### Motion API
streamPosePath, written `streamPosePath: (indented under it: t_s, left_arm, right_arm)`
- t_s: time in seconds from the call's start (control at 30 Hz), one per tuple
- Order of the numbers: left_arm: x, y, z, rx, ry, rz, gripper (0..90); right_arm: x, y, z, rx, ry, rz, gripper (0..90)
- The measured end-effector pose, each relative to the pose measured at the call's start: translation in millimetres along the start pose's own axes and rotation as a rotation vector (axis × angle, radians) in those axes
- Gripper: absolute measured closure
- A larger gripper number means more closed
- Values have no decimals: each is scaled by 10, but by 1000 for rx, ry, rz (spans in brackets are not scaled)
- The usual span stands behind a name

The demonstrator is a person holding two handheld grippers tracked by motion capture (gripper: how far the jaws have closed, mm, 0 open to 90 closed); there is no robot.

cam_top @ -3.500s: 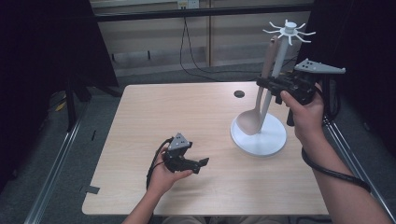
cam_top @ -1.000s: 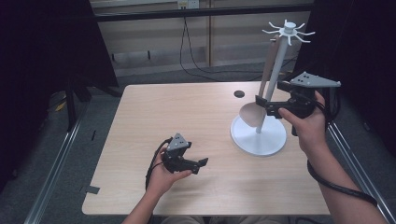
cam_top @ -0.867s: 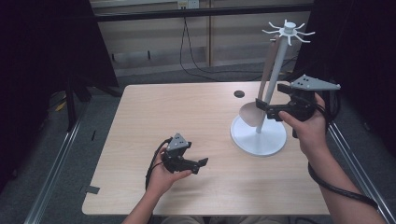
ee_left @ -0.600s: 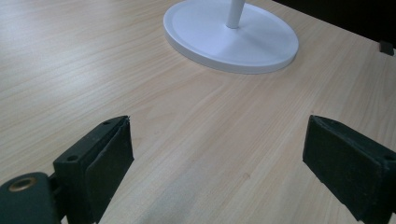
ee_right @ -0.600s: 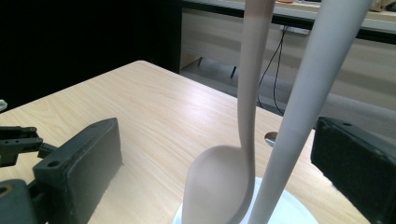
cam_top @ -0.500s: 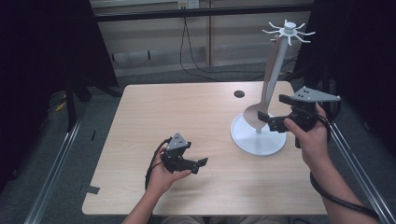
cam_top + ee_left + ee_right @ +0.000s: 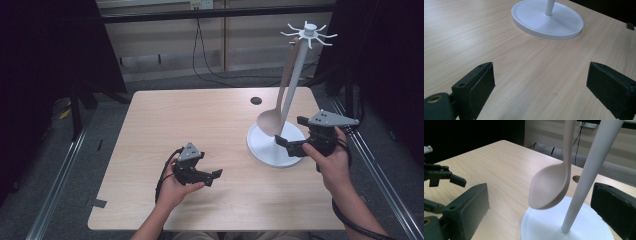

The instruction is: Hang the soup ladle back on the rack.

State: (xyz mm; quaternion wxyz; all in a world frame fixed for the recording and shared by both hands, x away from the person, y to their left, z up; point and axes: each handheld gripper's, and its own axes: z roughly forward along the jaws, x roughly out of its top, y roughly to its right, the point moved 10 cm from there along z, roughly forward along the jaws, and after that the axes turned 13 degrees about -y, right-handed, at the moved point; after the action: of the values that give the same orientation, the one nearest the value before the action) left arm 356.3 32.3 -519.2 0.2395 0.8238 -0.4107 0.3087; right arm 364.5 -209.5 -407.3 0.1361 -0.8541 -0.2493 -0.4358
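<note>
My left gripper rests low over the bare wooden table, jaws spread wide, nothing between them, well apart from the stand. My right gripper is released too, jaws wide, just beside the white utensil stand. The beige spoon hangs from the stand's top hooks, long axis near vertical, bowl down above the base plate. In the right gripper view it hangs straight ahead between the jaws; right hand nearer. Room behind: dark curtains, cables.

Beige spoon, white stand, pale wood-grain table, seemingly black tools.
</note>
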Motion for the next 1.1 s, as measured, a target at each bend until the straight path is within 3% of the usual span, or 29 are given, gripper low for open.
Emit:
streamPosePath:
  t_s: [0.63, 1.1]
  left_arm:
    - [-18, 28, 24, -24, -11, -5, 35]
    - [-43, 32, 38, -29, -28, 15, 28]
  right_arm:
    - [-472, -7, 63, 29, -54, 30, 12]
    - [-762, -60, 164, 49, -90, 44, 13]
